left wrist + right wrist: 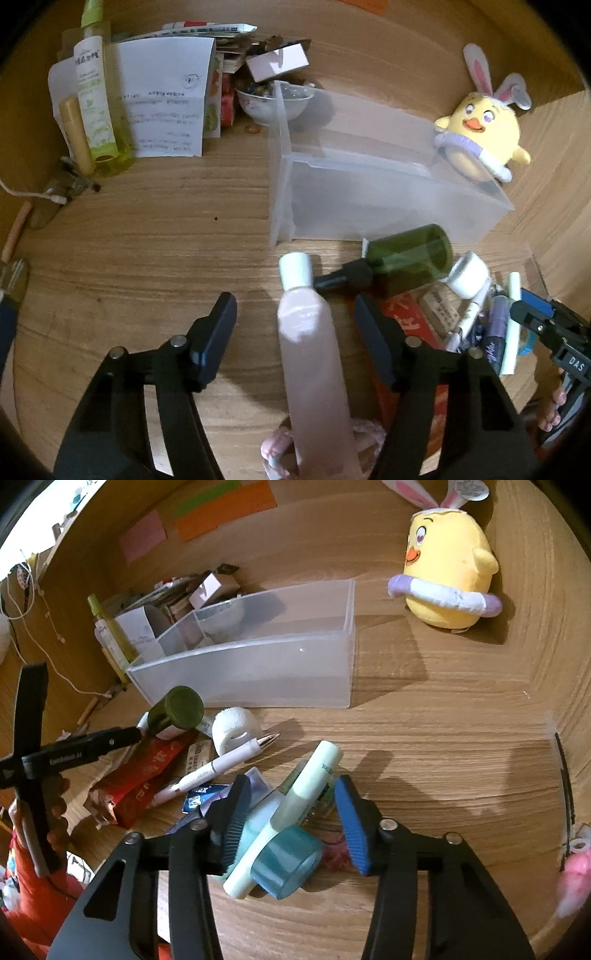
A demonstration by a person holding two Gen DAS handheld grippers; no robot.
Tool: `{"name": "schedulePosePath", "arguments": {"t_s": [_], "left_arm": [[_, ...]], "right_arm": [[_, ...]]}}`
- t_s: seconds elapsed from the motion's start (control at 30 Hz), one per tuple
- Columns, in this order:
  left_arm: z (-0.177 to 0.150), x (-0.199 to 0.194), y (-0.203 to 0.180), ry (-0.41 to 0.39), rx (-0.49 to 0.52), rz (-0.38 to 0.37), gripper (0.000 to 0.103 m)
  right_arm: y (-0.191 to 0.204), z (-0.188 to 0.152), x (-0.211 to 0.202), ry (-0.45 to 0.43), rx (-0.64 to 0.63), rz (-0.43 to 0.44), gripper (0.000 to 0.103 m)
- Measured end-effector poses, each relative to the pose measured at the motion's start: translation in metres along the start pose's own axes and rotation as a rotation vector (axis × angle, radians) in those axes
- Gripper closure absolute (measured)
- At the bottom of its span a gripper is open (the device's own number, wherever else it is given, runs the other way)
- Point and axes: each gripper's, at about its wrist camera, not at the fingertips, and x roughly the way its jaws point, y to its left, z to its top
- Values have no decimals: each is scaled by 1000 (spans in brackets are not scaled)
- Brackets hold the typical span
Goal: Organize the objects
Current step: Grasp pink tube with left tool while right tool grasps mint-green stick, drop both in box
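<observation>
Both grippers were at the picking-up step, each lowered over an item meant for the clear bin, and neither had a hold yet.

The left gripper (295, 332) stood released in the lower middle of its view, its jaws spread with wood showing on both sides of the pink bottle (308, 354) lying lengthwise between them. The bottle's white cap (295, 271) pointed toward the upper part of the frame, past the fingertips. The next move would call for closing the jaws onto the bottle's body, then lifting it up and over the bin's near wall.

Just beyond the cap lay a green bottle (410, 256) on its side, and behind that, at centre right, the clear bin (388, 192), which looked empty.

The right gripper (291, 816) hung over a small heap at the lower middle of its view. A pale green tube (306, 794) and a roll of blue tape (288, 864) lay between its jaws; the left pad seemed near or against the heap, the blue right pad stood apart, so nothing was clamped. It would need to settle on one item before squeezing.

Further out, a white pen (221, 764) and a red packet (144, 782) lay at the left, the bin at upper centre.
</observation>
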Motion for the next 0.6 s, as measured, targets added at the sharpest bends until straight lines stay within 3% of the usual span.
{"name": "schedulePosePath", "arguments": {"t_s": [0.23,0.4,0.47,0.53,0.6], "left_arm": [[5,13,-6,41,76,40,54],[5,16,-13,30,143,79,70],[4,15,-12,23,141,79,73],[3,14,-8,16,131,78,82],[3,11,-3,7,113,66,83]], "right_arm": [[3,2,6,-6,-21,-35,79],[5,4,8,-14,-32,-49,82],[6,5,9,-17,-37,-48,85],[6,5,10,-18,-38,-49,89],[6,6,9,-28,-38,-64,89]]}}
